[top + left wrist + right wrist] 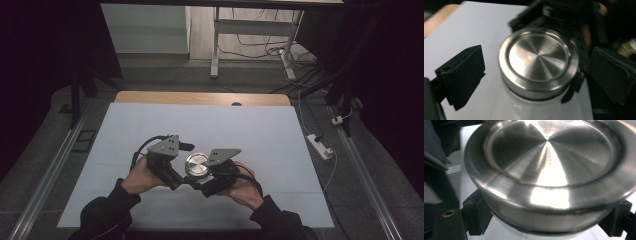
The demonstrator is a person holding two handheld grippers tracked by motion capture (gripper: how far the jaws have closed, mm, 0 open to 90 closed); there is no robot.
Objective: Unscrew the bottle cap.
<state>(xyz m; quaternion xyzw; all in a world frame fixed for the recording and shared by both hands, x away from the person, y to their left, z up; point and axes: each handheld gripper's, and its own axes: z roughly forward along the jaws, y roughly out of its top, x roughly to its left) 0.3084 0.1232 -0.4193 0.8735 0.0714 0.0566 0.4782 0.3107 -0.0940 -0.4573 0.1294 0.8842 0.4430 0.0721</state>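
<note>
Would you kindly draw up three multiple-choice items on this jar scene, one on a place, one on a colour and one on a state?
1. Where does the jar sit on the white table?
A. near the person's edge, between the two grippers
B. at the far wooden edge
C. at the far right corner

2. What colour is the jar's lid?
A. red
B. silver metal
C. blue

3. How do the left gripper jaws stand at the lid?
A. pressed on the lid
B. open, apart from it on both sides
C. shut below the jar

Answers:
1 A: the high view shows it between the left gripper and the right gripper, close to the hands.
2 B: the lid is brushed and shiny.
3 B: the left gripper view shows gaps between the pads and the lid; the right gripper clamps the jar under the lid.
</note>
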